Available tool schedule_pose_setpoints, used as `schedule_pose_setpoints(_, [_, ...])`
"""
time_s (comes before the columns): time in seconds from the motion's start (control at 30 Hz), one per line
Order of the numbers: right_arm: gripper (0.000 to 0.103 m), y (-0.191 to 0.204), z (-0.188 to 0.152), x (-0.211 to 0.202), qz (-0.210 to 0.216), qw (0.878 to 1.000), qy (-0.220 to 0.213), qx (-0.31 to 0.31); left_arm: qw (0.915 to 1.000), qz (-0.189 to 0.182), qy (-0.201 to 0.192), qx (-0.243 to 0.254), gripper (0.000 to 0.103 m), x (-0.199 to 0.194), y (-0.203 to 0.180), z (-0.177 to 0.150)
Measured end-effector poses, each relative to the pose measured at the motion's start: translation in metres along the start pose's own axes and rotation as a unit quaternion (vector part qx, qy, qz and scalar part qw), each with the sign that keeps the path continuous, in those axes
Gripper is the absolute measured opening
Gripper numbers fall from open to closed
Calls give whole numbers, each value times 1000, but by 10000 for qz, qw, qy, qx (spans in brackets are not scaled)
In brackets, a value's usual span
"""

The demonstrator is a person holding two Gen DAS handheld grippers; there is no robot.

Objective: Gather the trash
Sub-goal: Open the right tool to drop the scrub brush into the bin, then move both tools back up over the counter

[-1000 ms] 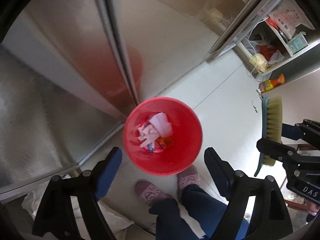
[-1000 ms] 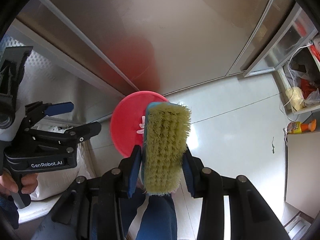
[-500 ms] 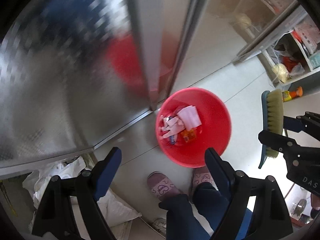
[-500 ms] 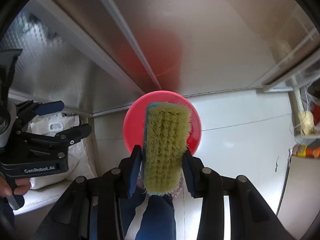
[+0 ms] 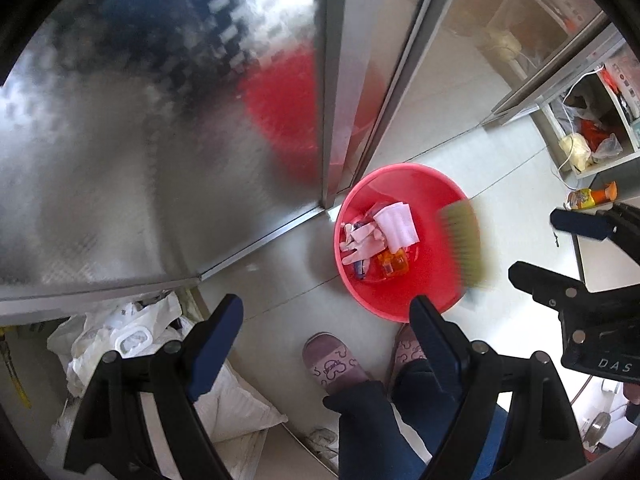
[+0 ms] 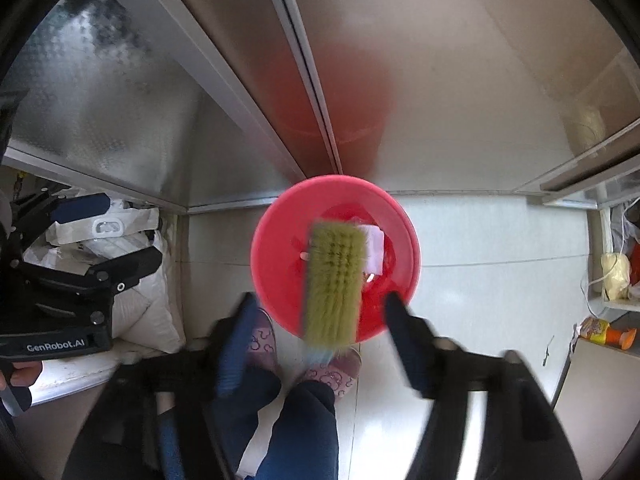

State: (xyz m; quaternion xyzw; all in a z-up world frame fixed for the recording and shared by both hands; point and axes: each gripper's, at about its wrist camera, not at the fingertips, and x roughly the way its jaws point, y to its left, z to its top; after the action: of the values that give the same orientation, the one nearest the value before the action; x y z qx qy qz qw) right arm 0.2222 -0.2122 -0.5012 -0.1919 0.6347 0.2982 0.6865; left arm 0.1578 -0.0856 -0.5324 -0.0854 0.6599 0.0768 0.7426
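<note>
Between the right gripper [image 6: 320, 320] jaws, which have just been opening & stand wide, the scrub brush [image 6: 334, 284] is loose, blurred, bristles up, touching neither pad, over the red basin [image 6: 272, 256]. Left gripper [image 5: 326, 336] jaws wide w/ nothing between. Basin sits on pale floor by the metal cabinet [image 5: 160, 140], scraps of trash [image 5: 376, 240] inside, person's slippers [image 5: 332, 362] just beside it

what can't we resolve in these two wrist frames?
- Brush: motion-blurred in both views; whether it has reached the red basin is unclear.
- Trash in the basin: right wrist view, mostly hidden behind the brush.
- Right gripper: fingers smeared; jaws have just been opening, clear of the brush.
- Left gripper: open, empty.
</note>
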Motion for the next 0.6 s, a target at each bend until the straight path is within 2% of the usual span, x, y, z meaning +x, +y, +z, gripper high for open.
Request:
schedule_pose_setpoints(0.07, [75,2,-1,-9,-93,9999,-37,-97,10000,36,2,-58,84,-11,1,-2])
schedule_pose_setpoints(0.2, [77,10,-1,-45,-196,9997,-49,-163,9996,230,-142,-105,84,-61,0,-7])
schedule_pose_setpoints(0.27, [82,19,-2,-78,-349,9987,-187,-322,9992,243,-270,-163,84,-96,4,-8])
schedule_pose_setpoints(0.37, [86,33,-3,-139,-399,9972,-482,-406,9982,179,-456,-358,84,-155,14,-12])
schedule_pose_setpoints(0.6, [98,77,4,-262,-287,9905,-1073,-813,9906,274,-1128,-729,84,-297,38,-29])
